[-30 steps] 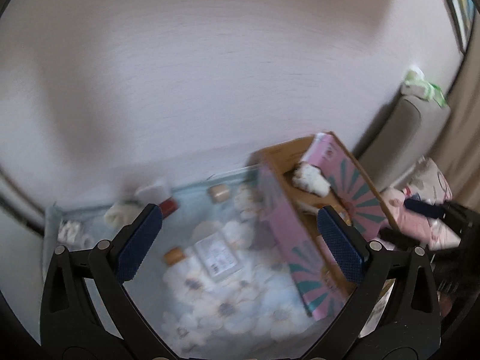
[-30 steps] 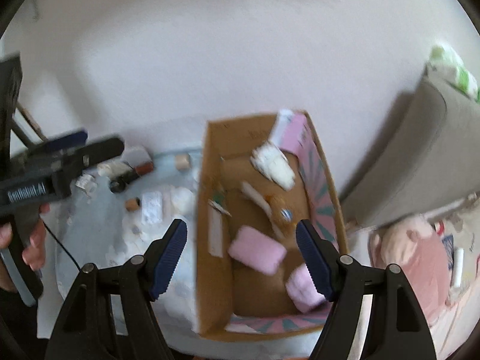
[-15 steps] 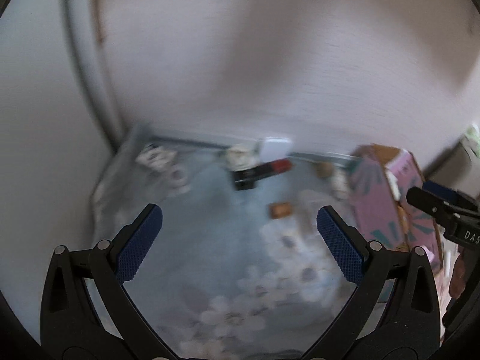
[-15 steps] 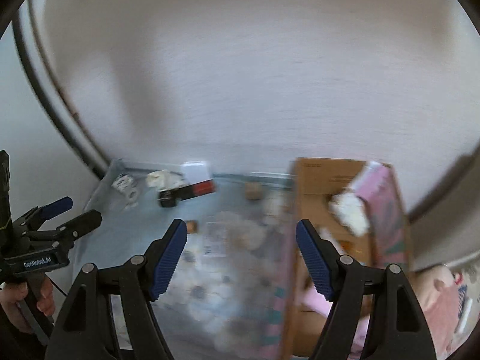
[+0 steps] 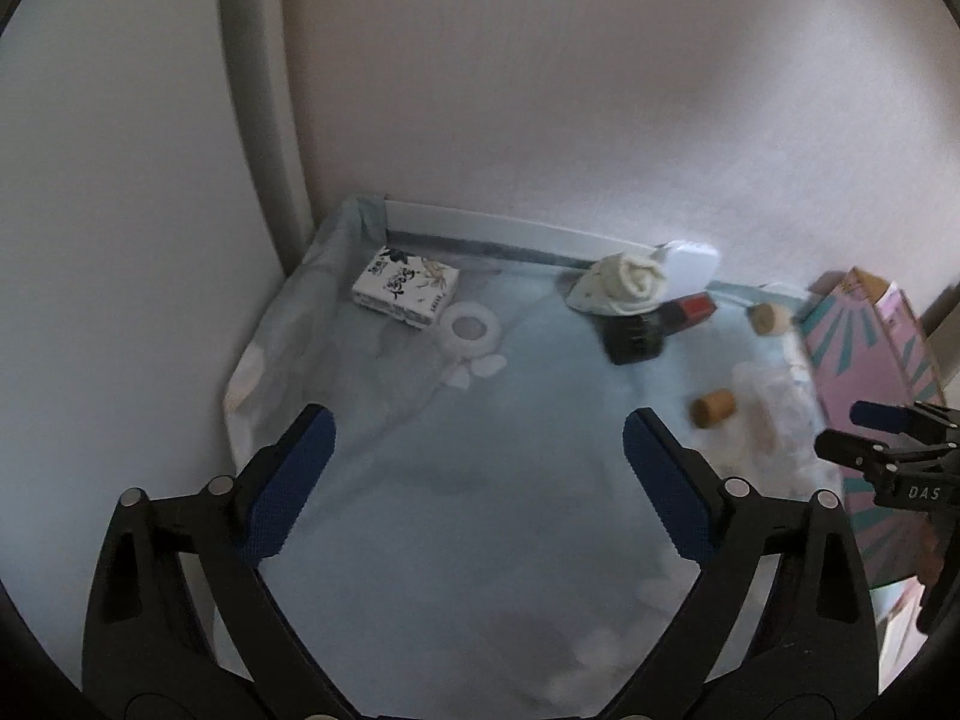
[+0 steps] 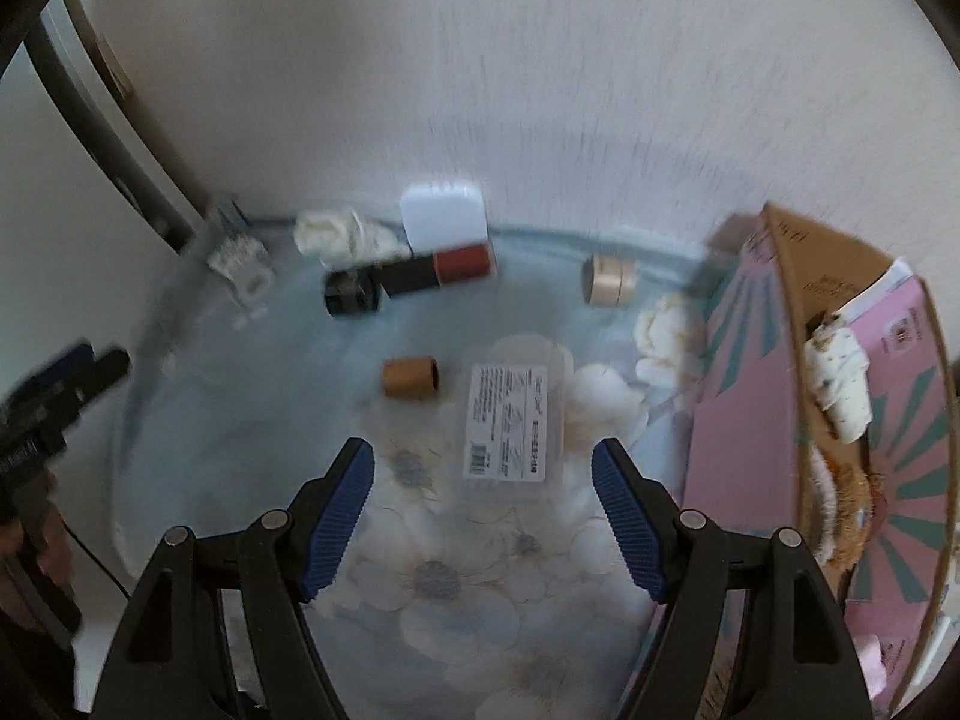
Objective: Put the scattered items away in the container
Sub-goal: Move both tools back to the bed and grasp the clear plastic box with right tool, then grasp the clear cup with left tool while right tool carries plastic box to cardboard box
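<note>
My left gripper [image 5: 474,480] is open and empty above the left part of a pale blue flowered cloth [image 5: 480,540]. Ahead of it lie a tissue packet [image 5: 407,291] and a white tape roll [image 5: 470,328]. My right gripper [image 6: 483,513] is open and empty just short of a clear labelled packet [image 6: 516,420]. A brown tube [image 6: 411,376], a tan cap [image 6: 609,279], a red and black box [image 6: 438,269], a rolled cream cloth [image 6: 339,234] and a white case [image 6: 444,215] lie further back. The pink cardboard box [image 6: 774,420] stands at the right and holds soft items.
The cloth-covered table stands in a corner, with a wall behind [image 6: 480,90] and a wall with a door frame [image 5: 258,120] on the left. Each gripper shows at the edge of the other's view, the right gripper [image 5: 888,444] beside the box.
Both grippers have swung left, away from the box and over the cloth. The right one has dropped closer to the clear packet. Both stay open and empty.
</note>
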The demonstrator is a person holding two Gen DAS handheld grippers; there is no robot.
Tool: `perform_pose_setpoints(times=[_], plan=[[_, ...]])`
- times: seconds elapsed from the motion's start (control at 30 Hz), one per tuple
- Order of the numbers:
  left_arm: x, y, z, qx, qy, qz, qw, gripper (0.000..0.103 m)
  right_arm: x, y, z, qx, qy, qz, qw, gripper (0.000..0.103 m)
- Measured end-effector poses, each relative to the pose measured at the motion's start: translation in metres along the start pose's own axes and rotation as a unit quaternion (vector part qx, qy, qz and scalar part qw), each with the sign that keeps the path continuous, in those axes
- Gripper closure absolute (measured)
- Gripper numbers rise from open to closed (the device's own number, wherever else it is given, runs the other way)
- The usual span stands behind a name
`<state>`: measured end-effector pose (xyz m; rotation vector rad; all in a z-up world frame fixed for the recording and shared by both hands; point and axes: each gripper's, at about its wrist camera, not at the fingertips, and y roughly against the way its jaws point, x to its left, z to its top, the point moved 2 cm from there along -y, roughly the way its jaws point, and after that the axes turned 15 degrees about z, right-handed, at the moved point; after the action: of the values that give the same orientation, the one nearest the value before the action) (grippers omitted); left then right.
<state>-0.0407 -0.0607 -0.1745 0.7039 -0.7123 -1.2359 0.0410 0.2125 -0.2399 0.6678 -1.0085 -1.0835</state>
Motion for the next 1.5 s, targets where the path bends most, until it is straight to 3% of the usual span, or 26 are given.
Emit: perform_pose_setpoints(times=[0.17, 0.23, 0.3, 0.47, 0.73, 0.77, 0.83, 0.87, 1.2, 1.5], plan=[[-0.002, -0.044, 0.008, 0.006, -0.005, -0.006, 0.9999, 0.014, -0.015, -0.029, -0.005, 0.011, -0.027, -0.016, 0.999, 0.032], [-0.004, -0.059, 0.01, 0.013, -0.015, -0.007, 0.9998, 0.029, -0.02, -0.036, -0.006, 0.009, -0.039, -0.017, 0.999, 0.032], [-0.003, -0.073, 0.011, 0.026, -0.019, -0.015, 0.9994, 0.035, -0.022, -0.041, -0.005, 0.007, -0.043, -0.016, 0.999, 0.032], [0.001, -0.084, 0.014, 0.028, -0.025, -0.027, 0.999, 0.039, -0.025, -0.054, -0.001, 0.013, -0.03, -0.04, 0.999, 0.032], [0.002, -0.101, 0.011, 0.046, -0.047, -0.033, 0.9973, 0.069, -0.02, -0.067, 0.001, 0.019, -0.01, -0.06, 0.998, 0.032], [0.002, -0.101, 0.011, 0.046, -0.047, -0.036, 0.9972, 0.069, -0.02, -0.067, 0.001, 0.019, -0.007, -0.062, 0.998, 0.032], [0.003, -0.101, 0.011, 0.044, -0.048, -0.037, 0.9972, 0.07, -0.019, -0.068, 0.001, 0.017, -0.002, -0.065, 0.998, 0.046], [0.003, -0.1, 0.011, 0.042, -0.049, -0.038, 0.9972, 0.07, -0.018, -0.068, 0.001, 0.021, 0.001, -0.068, 0.997, 0.048], [0.009, -0.071, 0.027, 0.016, -0.044, -0.055, 0.9974, 0.071, -0.011, -0.049, 0.003, -0.002, 0.003, -0.07, 0.998, 0.048], [-0.01, 0.003, 0.064, -0.028, -0.06, -0.074, 0.9951, 0.072, -0.002, 0.016, 0.021, -0.047, 0.001, -0.041, 0.998, 0.048]])
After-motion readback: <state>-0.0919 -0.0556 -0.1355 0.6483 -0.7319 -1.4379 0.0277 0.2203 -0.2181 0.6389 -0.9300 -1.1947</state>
